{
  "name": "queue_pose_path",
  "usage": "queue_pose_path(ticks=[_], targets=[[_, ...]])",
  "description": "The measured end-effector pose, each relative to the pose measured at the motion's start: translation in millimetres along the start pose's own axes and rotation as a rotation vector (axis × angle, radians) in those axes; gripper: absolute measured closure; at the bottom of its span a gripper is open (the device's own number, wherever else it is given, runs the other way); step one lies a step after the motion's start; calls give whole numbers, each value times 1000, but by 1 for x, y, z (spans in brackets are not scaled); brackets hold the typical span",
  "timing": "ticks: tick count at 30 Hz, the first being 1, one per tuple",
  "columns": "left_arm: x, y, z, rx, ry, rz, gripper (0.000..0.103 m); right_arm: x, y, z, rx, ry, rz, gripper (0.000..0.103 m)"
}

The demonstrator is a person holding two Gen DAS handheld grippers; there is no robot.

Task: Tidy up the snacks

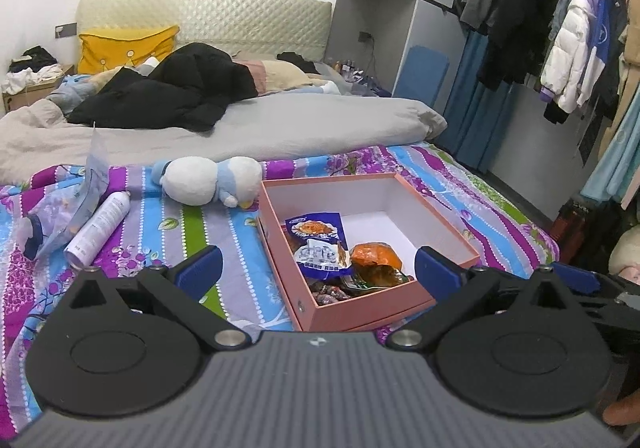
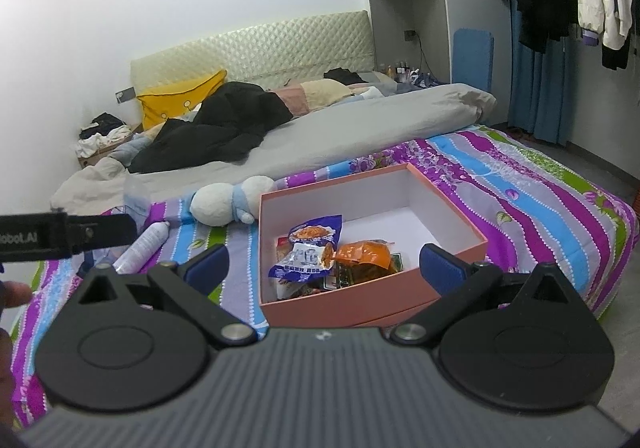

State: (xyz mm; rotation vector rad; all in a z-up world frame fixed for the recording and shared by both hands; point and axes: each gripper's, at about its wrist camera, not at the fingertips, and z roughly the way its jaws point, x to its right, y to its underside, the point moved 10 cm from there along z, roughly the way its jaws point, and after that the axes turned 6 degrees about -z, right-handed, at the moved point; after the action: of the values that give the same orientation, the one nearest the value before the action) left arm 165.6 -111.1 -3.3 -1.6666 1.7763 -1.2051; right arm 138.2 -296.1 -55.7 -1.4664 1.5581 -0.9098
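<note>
One box — one plush toy

Each unit, left gripper and right gripper, has a ribbed grey housing, black linkage arms on round black discs, silver pivot screws and blue-padded fingers.

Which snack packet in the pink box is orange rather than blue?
The orange packet, crumpled at the right of the pile in the pink box. The two packets to its left are blue and white.
</note>
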Motion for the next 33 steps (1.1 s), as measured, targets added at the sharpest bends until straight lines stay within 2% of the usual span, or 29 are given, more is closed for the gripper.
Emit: queue_pose_path(ticks=[9,33], targets=[[-5,3,-4,4,-15,-4,0,-4,-1,1,4,-3,-7,0],[2,0,-14,23,11,19,0,-4,0,-5,10,-9,-4,0]])
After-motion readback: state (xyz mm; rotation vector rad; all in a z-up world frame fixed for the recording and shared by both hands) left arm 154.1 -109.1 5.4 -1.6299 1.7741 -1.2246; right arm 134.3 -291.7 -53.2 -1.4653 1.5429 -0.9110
